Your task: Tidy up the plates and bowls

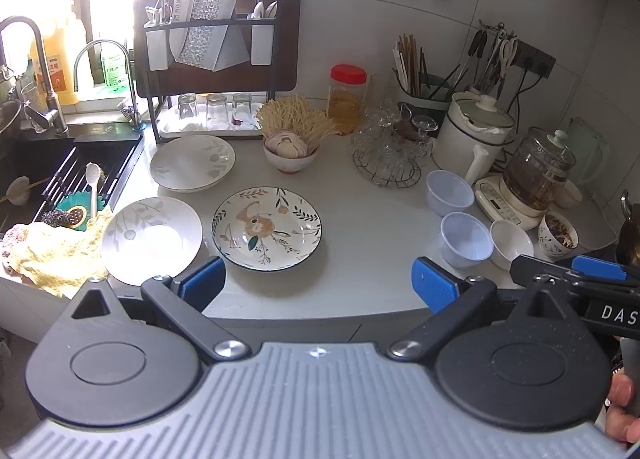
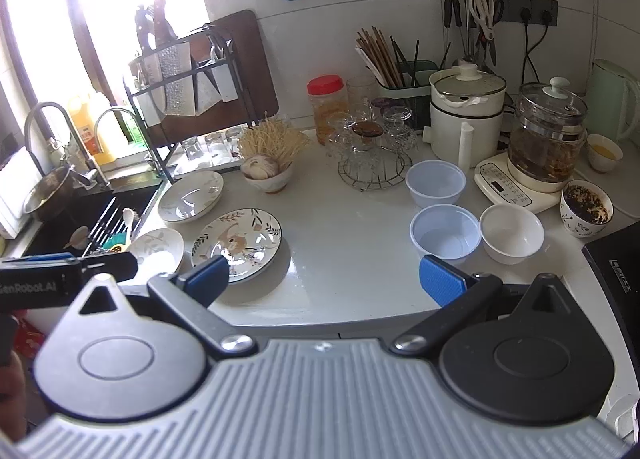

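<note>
Three plates lie on the white counter (image 1: 360, 219). A floral plate with a dark rim (image 1: 267, 228) (image 2: 237, 244) is in the middle. One white leaf-pattern plate (image 1: 152, 239) (image 2: 157, 249) sits to its left and another (image 1: 193, 163) (image 2: 190, 196) lies behind. Two translucent plastic bowls (image 1: 450, 192) (image 1: 466, 239) (image 2: 435, 183) (image 2: 445, 233) and a white bowl (image 1: 512, 244) (image 2: 512, 233) stand at the right. My left gripper (image 1: 318, 283) hovers open near the counter's front edge, just short of the floral plate. My right gripper (image 2: 325, 279) is open and empty in front of the bowls.
A sink (image 1: 60, 179) with a yellow cloth (image 1: 52, 255) is at the left, a dish rack (image 1: 216, 59) behind it. A bowl of garlic and noodles (image 1: 290, 155), glass cups on a wire stand (image 1: 388, 155), a white pot (image 1: 472, 135), a glass kettle (image 1: 536, 175) and a leaf-filled cup (image 1: 558, 233) line the back.
</note>
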Action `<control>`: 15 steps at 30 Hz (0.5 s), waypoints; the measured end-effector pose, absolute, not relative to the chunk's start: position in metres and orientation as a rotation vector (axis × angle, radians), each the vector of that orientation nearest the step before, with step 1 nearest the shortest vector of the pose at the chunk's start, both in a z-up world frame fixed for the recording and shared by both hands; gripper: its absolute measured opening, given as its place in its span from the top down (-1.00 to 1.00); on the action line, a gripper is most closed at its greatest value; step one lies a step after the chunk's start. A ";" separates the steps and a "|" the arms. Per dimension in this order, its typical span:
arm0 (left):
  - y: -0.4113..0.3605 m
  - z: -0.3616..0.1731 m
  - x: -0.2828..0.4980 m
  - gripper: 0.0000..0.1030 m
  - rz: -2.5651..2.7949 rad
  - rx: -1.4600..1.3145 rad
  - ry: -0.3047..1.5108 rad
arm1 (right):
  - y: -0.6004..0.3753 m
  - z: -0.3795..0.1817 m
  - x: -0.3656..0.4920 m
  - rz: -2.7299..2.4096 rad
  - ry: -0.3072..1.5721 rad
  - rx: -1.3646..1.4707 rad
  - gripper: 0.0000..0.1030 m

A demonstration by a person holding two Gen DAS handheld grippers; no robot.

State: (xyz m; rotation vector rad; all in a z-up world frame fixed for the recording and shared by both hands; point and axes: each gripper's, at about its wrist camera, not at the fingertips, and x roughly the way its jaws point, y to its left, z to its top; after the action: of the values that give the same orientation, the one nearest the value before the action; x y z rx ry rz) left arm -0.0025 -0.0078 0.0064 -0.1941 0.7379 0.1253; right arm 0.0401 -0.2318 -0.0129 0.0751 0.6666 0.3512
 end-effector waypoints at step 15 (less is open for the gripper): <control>-0.002 0.008 0.002 -0.97 0.153 -0.205 0.723 | -0.225 -0.013 0.041 0.346 0.669 0.058 -1.00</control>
State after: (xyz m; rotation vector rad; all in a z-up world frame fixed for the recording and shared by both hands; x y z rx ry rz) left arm 0.0015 -0.0023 0.0076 -0.2049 0.7234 0.1531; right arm 0.0412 -0.2252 -0.0131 0.0584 0.6691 0.3457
